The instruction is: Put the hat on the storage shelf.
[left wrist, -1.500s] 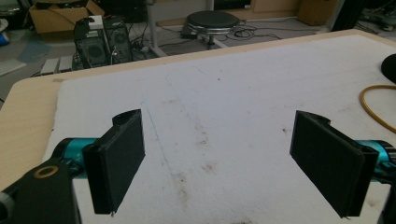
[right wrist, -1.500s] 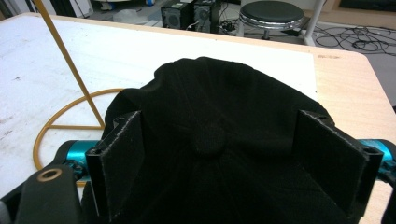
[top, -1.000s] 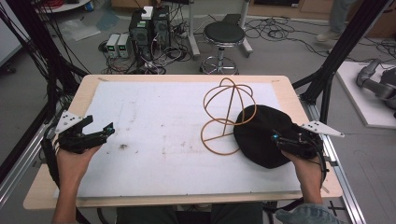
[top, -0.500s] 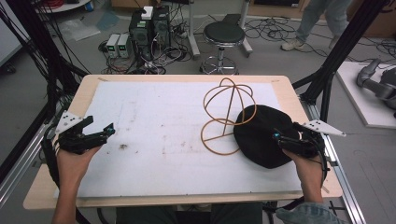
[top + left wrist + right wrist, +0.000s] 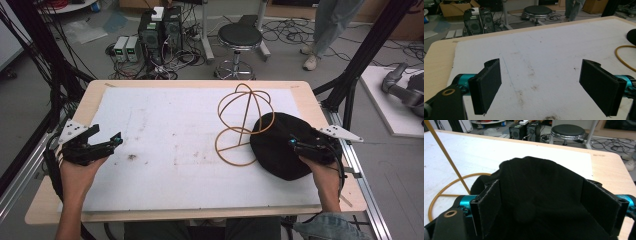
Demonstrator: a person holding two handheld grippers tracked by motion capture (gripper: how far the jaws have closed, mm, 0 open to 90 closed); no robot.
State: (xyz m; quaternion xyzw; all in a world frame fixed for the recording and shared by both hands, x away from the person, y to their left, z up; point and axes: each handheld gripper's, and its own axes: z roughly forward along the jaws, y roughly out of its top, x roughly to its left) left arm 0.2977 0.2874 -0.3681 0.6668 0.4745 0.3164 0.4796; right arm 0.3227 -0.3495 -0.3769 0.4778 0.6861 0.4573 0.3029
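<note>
A black fabric hat (image 5: 275,150) lies on the white mat (image 5: 170,125) at the right, against the base ring of a yellow wire hat stand (image 5: 244,117). My right gripper (image 5: 295,145) is open over the hat's right side. In the right gripper view its jaws stand wide apart (image 5: 541,185) with the hat (image 5: 539,177) spread between and under them, and the stand's rod and ring (image 5: 447,161) are to the left. My left gripper (image 5: 107,135) is open over the mat's left edge, with nothing but bare stained mat between its pads (image 5: 490,82).
The wooden table rim (image 5: 200,84) frames the mat. Behind the table are a round stool (image 5: 240,37), computer boxes (image 5: 160,30), cables on the floor and a person's legs (image 5: 322,30). Black frame posts stand at both sides. The yellow ring (image 5: 621,56) reaches into the left gripper view's right edge.
My right gripper has edged slightly left over the hat. The left gripper has stayed put. The person in the background has walked to the left.
</note>
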